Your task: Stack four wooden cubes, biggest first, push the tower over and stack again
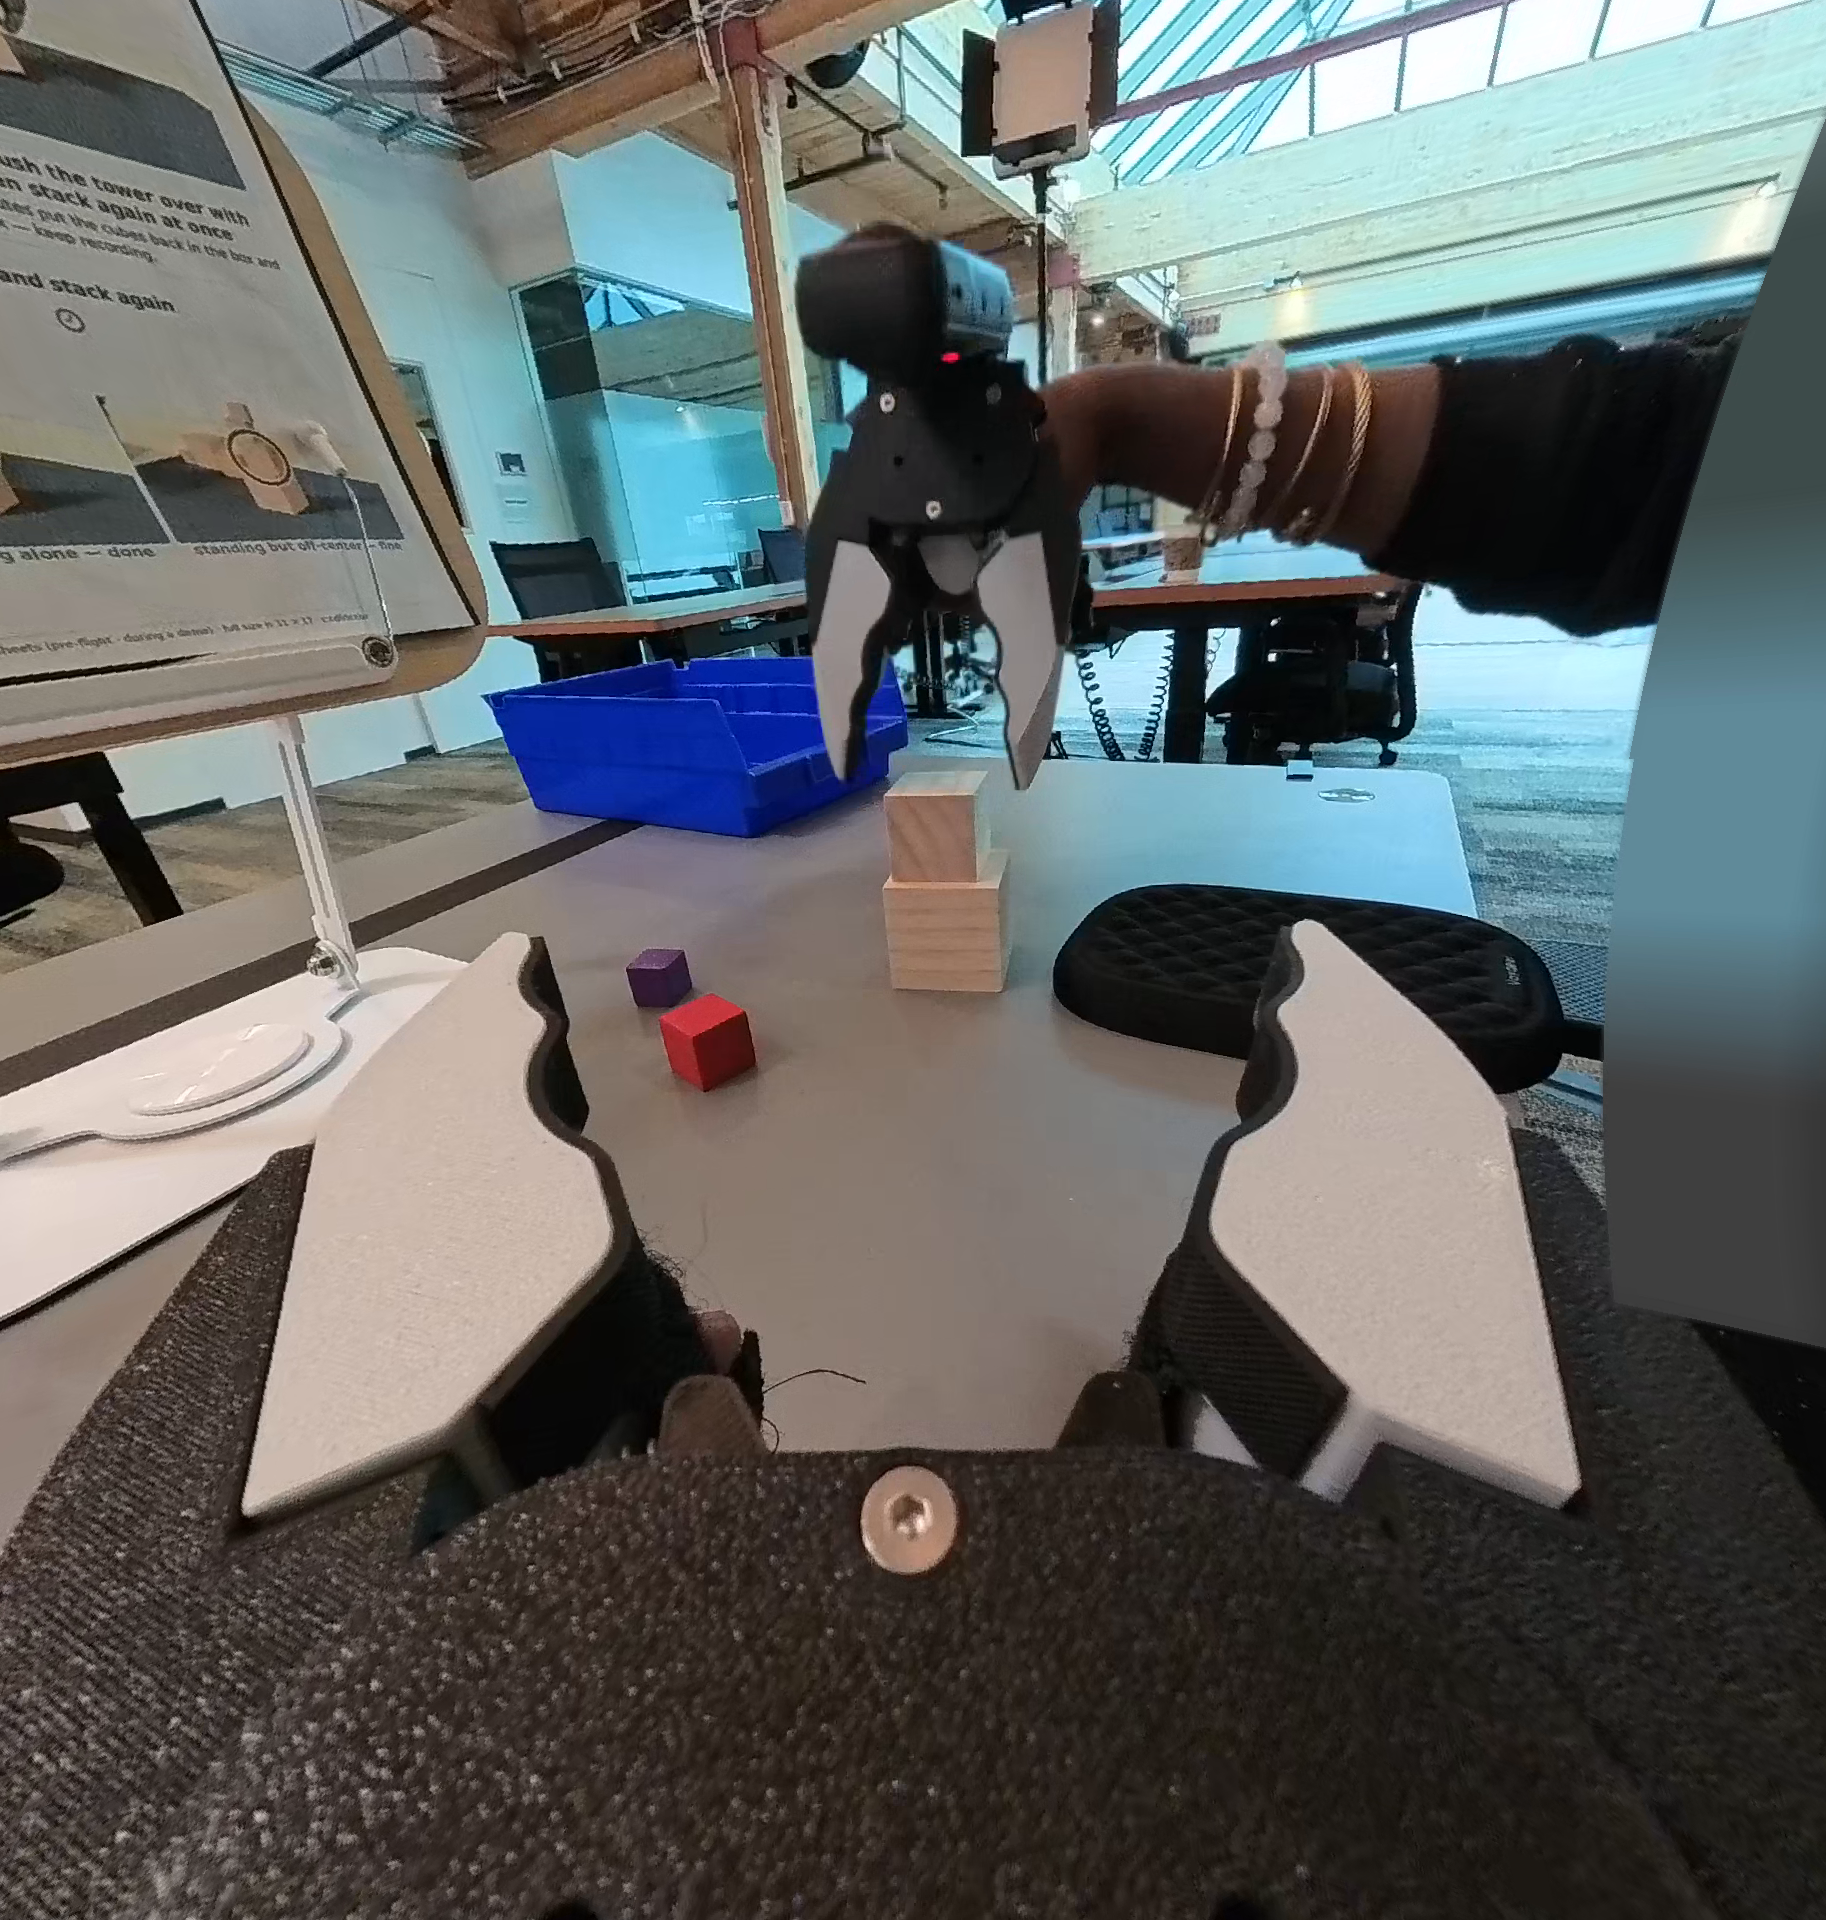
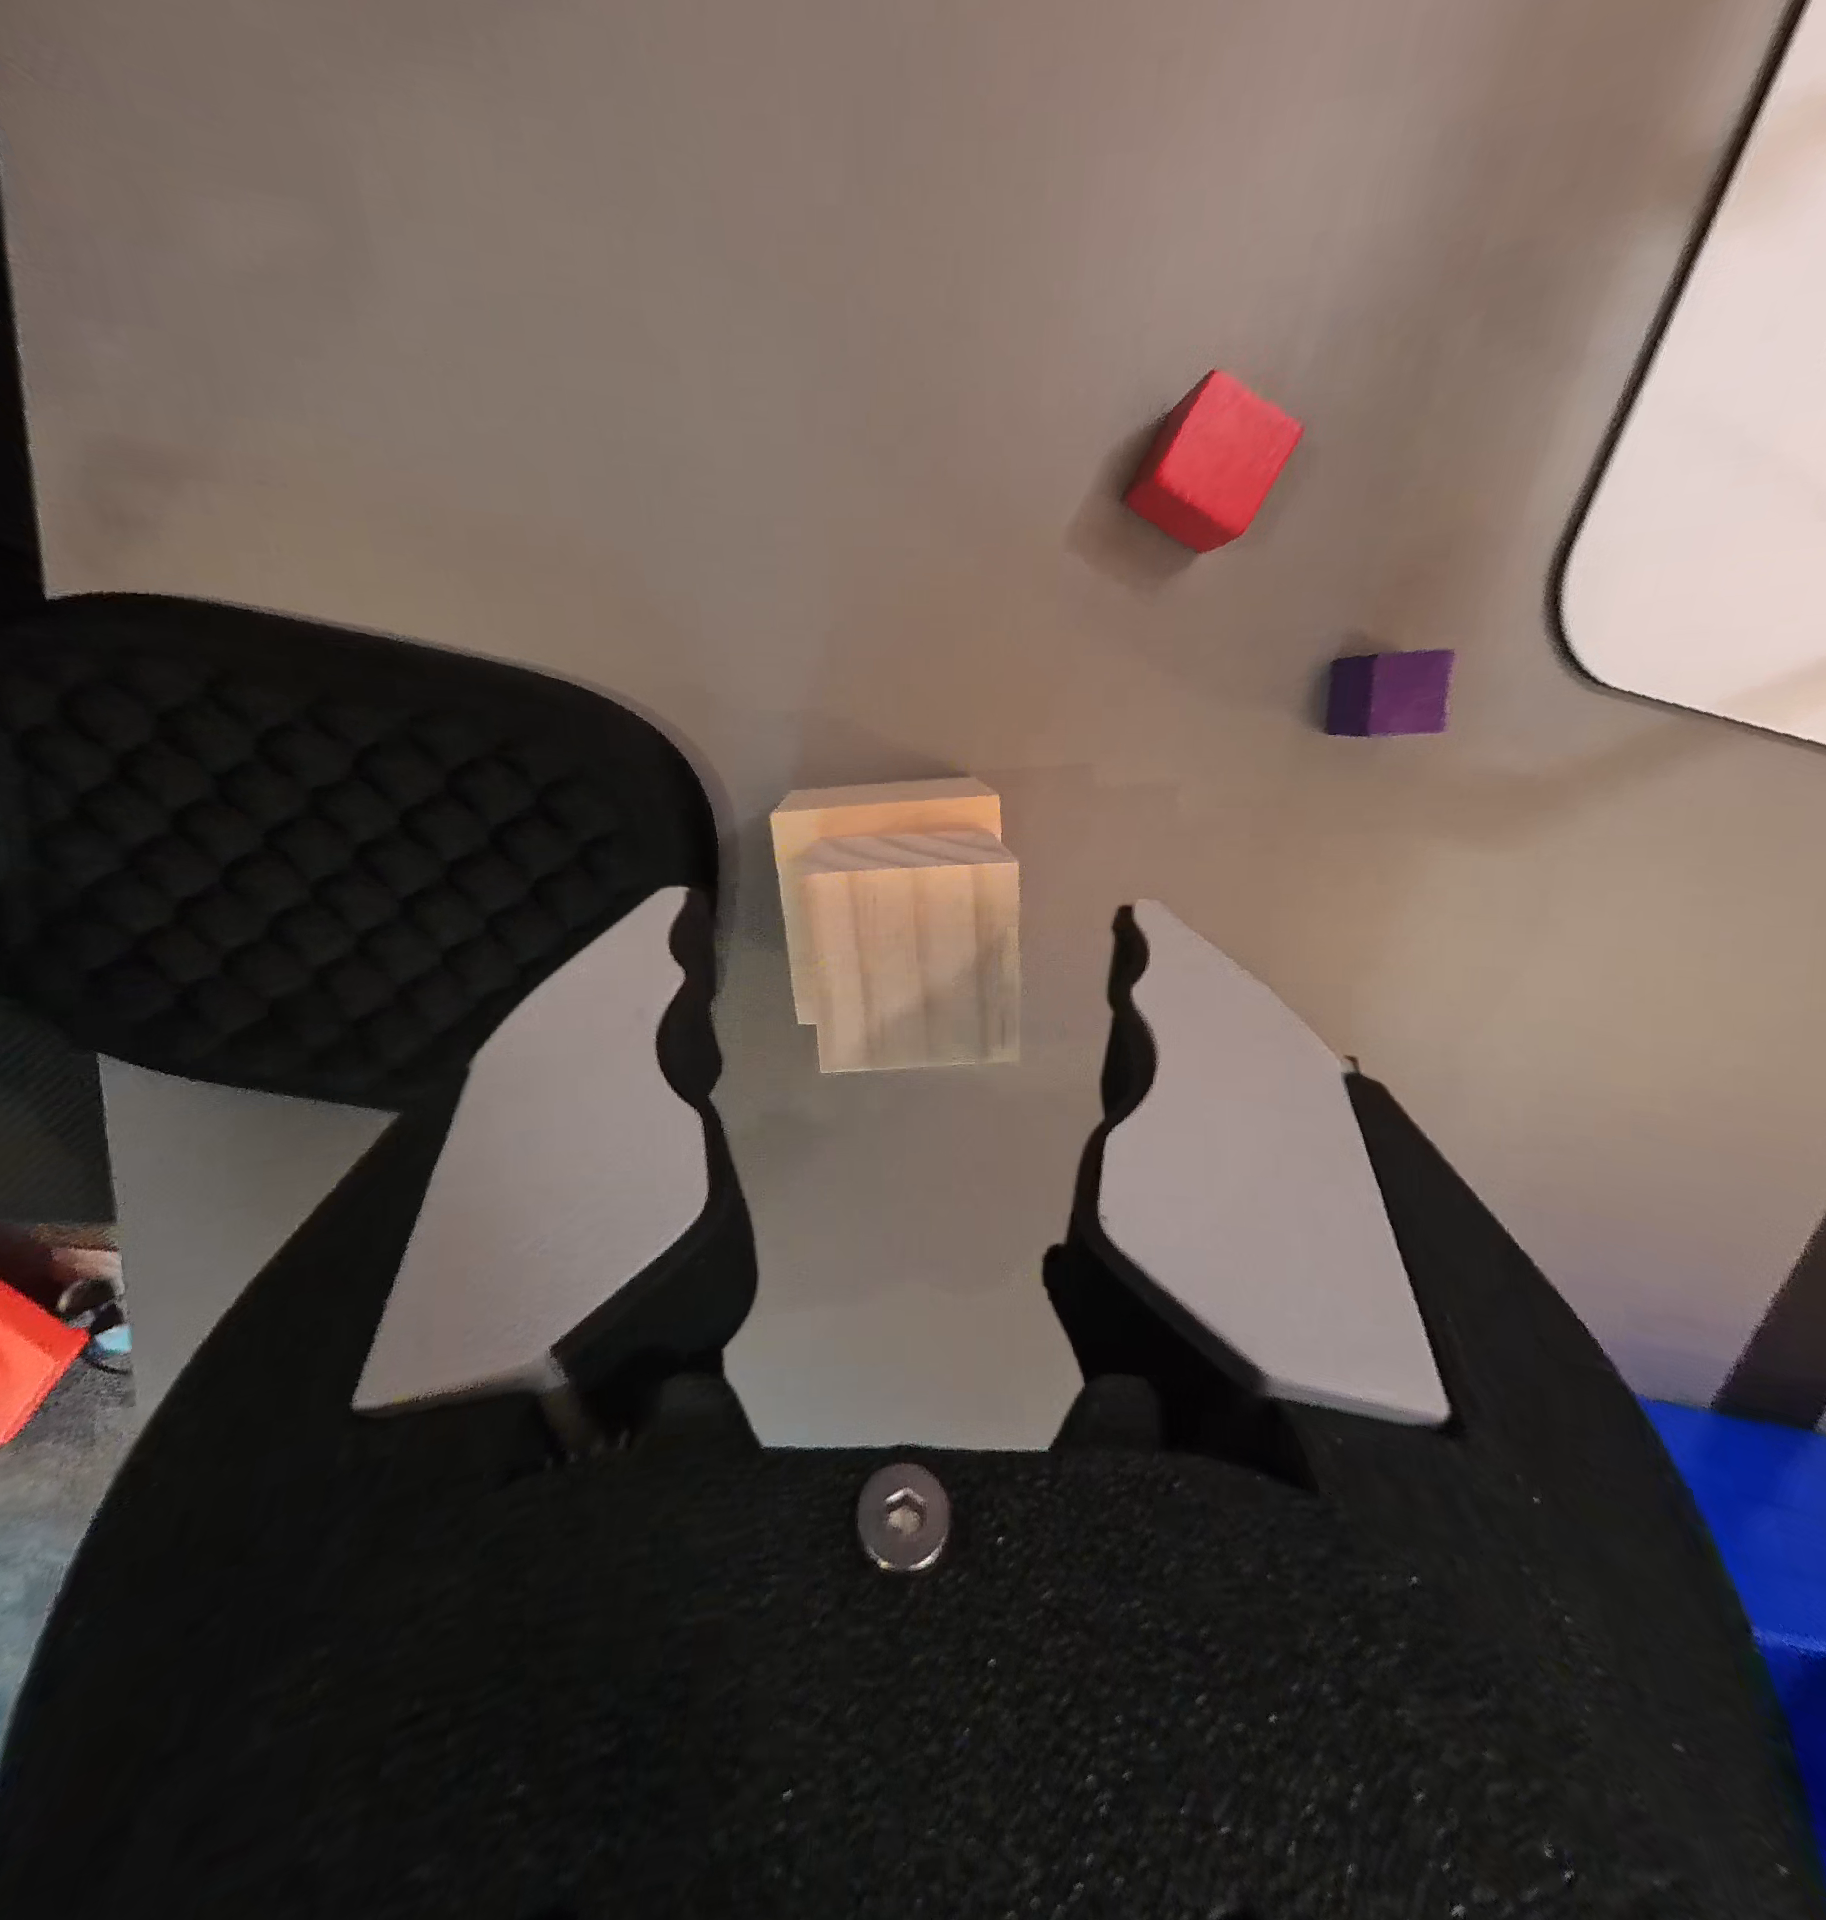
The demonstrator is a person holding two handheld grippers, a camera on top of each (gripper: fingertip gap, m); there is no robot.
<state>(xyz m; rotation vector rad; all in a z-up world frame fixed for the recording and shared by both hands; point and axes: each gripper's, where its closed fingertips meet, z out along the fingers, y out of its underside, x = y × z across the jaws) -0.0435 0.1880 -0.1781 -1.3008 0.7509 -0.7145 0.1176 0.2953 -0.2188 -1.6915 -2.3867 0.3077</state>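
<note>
**Wooden blocks stacked two high, right jaws spread just above them**

Wooden blocks [image 1: 945, 894] stand as a short stack on the grey worktop [image 1: 1148, 1091]: a smaller block [image 1: 936, 840] sits on a wider one [image 1: 947, 935], shifted toward one edge rather than centred. My right gripper [image 1: 930, 769] hangs straight over that stack, pointing down. Its jaws are released and spread wider than the top block, the tips just above its upper face, one to each side, touching nothing. From the right wrist view the stack [image 2: 904, 935] lies directly ahead between the fingertips, with daylight on both sides.

My left gripper [image 1: 914, 997] sits low and well back from the stack, jaws wide apart and empty. I judge the right one far nearer to the blocks. Closest to the left jaws are a red cube [image 1: 706, 1041] and a purple cube [image 1: 660, 977], lying near each other on the worktop, apart from the stack. A black padded rest [image 1: 1200, 966] lies just beside the stack on the other side, and a blue bin [image 1: 670, 748] stands behind.
</note>
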